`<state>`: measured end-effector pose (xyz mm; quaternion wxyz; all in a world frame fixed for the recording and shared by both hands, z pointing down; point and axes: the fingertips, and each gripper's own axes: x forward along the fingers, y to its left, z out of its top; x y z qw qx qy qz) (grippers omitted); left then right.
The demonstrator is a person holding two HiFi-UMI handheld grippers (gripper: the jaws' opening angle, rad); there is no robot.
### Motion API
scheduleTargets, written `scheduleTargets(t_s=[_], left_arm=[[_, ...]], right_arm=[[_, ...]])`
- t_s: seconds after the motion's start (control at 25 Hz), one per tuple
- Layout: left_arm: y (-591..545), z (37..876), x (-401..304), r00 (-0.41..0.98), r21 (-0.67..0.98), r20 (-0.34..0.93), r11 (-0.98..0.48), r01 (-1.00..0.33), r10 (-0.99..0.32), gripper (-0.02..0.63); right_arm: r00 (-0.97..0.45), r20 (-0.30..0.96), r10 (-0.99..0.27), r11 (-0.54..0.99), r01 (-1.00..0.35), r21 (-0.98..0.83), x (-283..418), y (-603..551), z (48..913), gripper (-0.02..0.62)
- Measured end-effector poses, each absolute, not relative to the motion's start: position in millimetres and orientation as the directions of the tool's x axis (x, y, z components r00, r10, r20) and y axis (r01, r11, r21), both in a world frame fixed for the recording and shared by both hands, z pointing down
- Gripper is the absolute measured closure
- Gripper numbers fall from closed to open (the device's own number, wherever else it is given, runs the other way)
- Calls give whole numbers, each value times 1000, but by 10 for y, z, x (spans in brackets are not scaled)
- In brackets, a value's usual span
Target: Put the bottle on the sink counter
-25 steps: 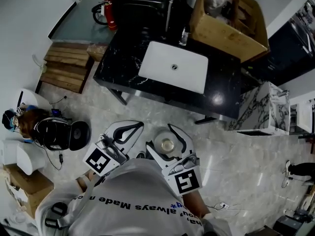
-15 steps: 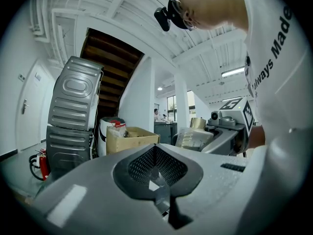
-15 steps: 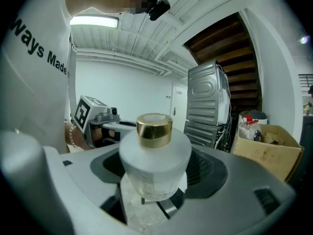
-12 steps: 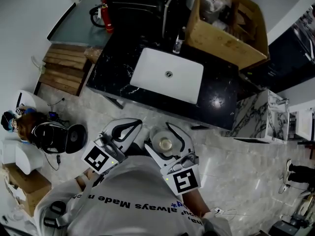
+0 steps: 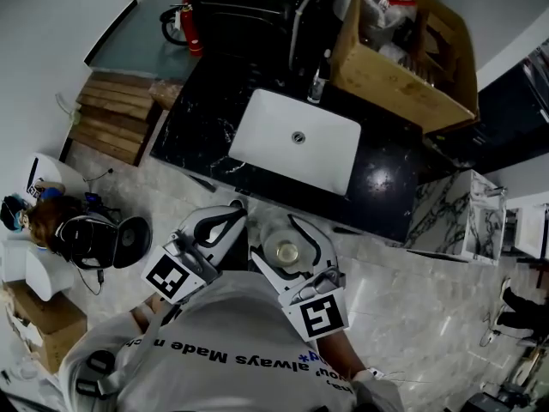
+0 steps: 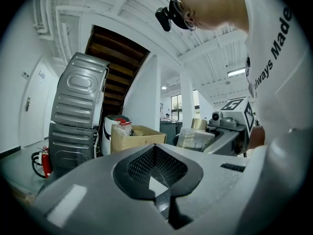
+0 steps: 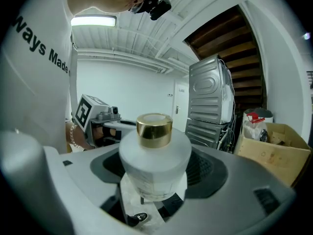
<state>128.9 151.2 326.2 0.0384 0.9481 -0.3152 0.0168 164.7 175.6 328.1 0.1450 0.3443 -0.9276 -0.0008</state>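
Jaws of the right gripper [image 5: 285, 240] are clenched on the bottle [image 7: 155, 153], a frosted white one with a gold cap, which stands upright between them with its body pressed against both meshed pads. Seen from the head view, the bottle is held above the pale floor [image 5: 412, 299], just short of the front edge of the black marble table [image 5: 386, 178] that carries the white basin [image 5: 296, 140]. Beside it, the left gripper [image 6: 156, 177] has its jaws closed together with nothing between them.
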Motion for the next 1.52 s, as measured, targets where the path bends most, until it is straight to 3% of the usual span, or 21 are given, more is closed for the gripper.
scheduleTargets(t_s=[1.04,1.52], left_arm=[[-536,3350,-175,793,90,42,-788,-609,-608,604],[-1106,3334,-518,789,96,43,-784,-613,-612,604]], right_arm=[[-724,299,-622,776,-620,115,177,-351,3321,261],[-731,285,-620,778,-620,103,-186,-928,3301,261]])
